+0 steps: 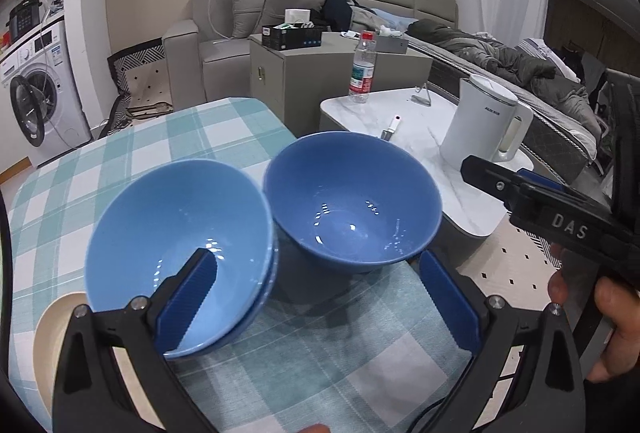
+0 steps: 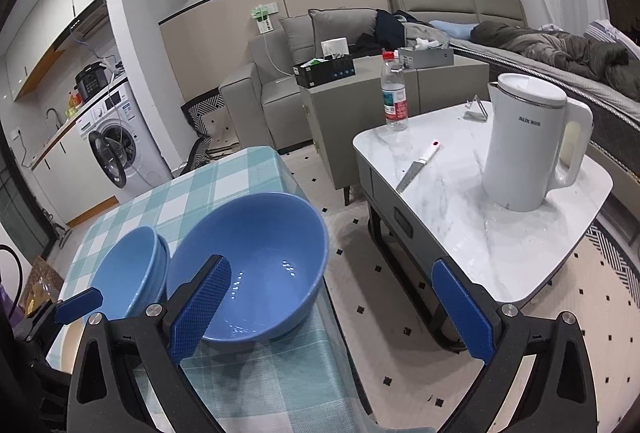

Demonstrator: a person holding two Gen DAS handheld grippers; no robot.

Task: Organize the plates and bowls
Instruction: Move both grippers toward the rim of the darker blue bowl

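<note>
Two nested light blue bowls [image 1: 172,233] sit on the checked tablecloth [image 1: 132,149], touching a darker blue bowl [image 1: 352,197] near the table's right edge. My left gripper [image 1: 320,297] is open, its left finger over the stack's near rim, its right finger beside the dark bowl. My right gripper [image 2: 332,309] is open, its left finger [image 2: 200,309] over the dark bowl's [image 2: 256,265] near rim. The stack shows left in the right wrist view [image 2: 128,273]. A cream plate [image 1: 56,345] lies at the near left.
A marble side table [image 2: 516,245] stands right of the checked table with a white kettle [image 2: 528,141], a knife [image 2: 416,165] and a water bottle [image 2: 394,93]. A sofa and cabinet lie behind, a washing machine [image 1: 36,101] at the left.
</note>
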